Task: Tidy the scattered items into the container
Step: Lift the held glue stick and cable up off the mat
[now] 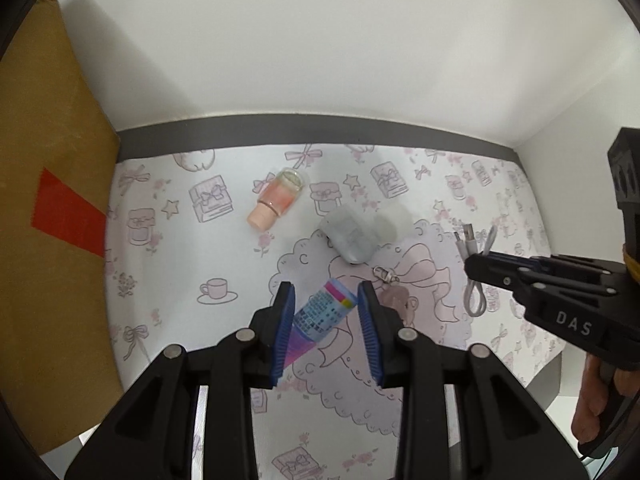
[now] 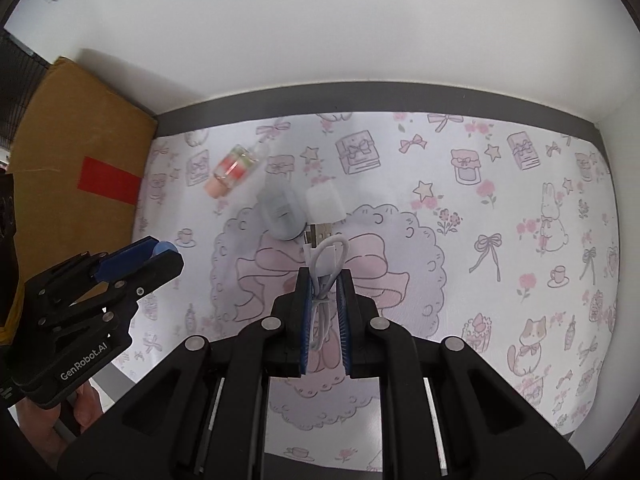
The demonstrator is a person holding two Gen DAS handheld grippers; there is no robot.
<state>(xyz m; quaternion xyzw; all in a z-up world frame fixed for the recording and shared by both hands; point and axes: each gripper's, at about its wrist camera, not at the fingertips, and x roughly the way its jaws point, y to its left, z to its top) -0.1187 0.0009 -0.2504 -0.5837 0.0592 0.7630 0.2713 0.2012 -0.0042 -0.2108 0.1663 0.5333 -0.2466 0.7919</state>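
The left hand-held gripper (image 1: pixel 326 312) grips a colourful tube (image 1: pixel 320 314) between its pads; the right hand-held gripper (image 2: pixel 325 300) is clamped on a looped white cable (image 2: pixel 326 258). A pink bottle (image 1: pixel 278 196) and grey case (image 1: pixel 352 238) lie on the patterned desk (image 1: pixel 180 248) nearer its far edge, the cardboard box (image 1: pixel 48 220) at its left edge.

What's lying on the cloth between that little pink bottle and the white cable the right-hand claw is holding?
A pale grey-blue case lies between the pink bottle and the white cable, with a small white block beside it. The right wrist view shows it best.
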